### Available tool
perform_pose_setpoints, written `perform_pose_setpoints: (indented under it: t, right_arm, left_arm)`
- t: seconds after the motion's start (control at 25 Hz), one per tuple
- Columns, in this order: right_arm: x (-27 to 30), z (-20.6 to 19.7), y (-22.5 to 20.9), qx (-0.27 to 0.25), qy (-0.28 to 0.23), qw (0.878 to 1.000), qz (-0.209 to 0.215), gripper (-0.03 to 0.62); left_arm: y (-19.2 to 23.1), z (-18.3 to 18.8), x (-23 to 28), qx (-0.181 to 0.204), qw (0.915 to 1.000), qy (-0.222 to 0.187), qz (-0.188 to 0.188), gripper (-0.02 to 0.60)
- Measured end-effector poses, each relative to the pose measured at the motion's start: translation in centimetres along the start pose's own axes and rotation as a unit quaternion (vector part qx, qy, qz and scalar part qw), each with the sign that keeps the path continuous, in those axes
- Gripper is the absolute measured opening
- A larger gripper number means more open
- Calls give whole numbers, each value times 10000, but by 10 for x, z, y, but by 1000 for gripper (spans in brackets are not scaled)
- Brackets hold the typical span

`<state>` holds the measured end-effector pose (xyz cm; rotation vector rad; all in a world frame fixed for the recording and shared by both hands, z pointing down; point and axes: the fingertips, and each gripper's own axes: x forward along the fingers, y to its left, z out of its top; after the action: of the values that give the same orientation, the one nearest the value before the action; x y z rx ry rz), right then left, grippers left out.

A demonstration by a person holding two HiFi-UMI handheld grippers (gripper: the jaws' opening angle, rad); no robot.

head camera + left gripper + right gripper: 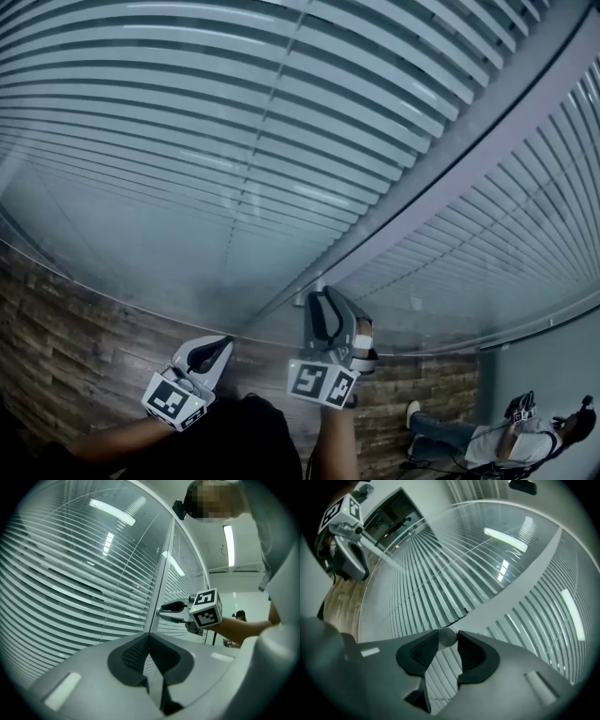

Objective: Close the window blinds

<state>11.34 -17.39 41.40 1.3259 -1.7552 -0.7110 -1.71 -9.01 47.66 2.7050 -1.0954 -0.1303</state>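
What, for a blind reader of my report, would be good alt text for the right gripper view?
The right gripper, seen from behind its tongs, pinches a small round silver knob by the grey window frame. White slatted blinds behind glass fill both sides, with gaps between the slats and ceiling lights reflected in the glass.

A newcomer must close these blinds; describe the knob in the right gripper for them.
Find the pale grey upright frame post between the two panels of white slatted blinds. On it sits a small round silver knob, pinched by the right gripper. Nothing else stands out from that flat post.
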Motion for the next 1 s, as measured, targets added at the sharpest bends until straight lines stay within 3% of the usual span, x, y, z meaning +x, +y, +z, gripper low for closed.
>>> perform_pose_setpoints:
  t: [0.12, 0.2, 0.24, 0.36, 0.44, 0.56, 0.68, 0.84, 0.92, 1.0]
  right_arm:
    - [1, -1, 1, 103, -34, 9999, -43, 133]
    - [2, -2, -1, 977, -204, 9950, 36, 137]
    - [1, -4, -3, 1599, -327, 9865, 127, 144]
    - [-8, -5, -18, 3424, -711, 9363, 336, 176]
    - [-8, -6, -22, 4217, -853, 9021, 345, 176]
    - [-6, -6, -19, 4920, -960, 8649, 254, 175]
    - [-4, -7, -14, 5333, -976, 8403, 24, 166]
    - [-5, -8, -21, 5486, -957, 8304, -190, 137]
    - [-5, -8, -23, 5385, -945, 8371, -195, 130]
    - [-4, -7, -20, 5152, -854, 8526, -174, 127]
  left_arm:
    - [3, -3, -1, -21, 10000, 10, 48, -2]
    - [3, -3, -1, -25, 10000, 4, 83, -2]
    - [3, -2, -1, -27, 9999, 0, 104, -2]
    - [5, 6, -1, -22, 9998, -9, 202, -2]
    - [9, 10, -1, -37, 9996, 8, 263, -2]
    - [10, 7, -2, -82, 9997, 29, 242, -2]
    - [10, 3, -3, -88, 9997, 39, 203, -2]
    - [11, 6, -2, -113, 9996, 23, 254, -2]
    - [11, 7, -2, -131, 9996, 12, 257, -2]
    - [14, 5, -3, -152, 9996, 4, 256, -2]
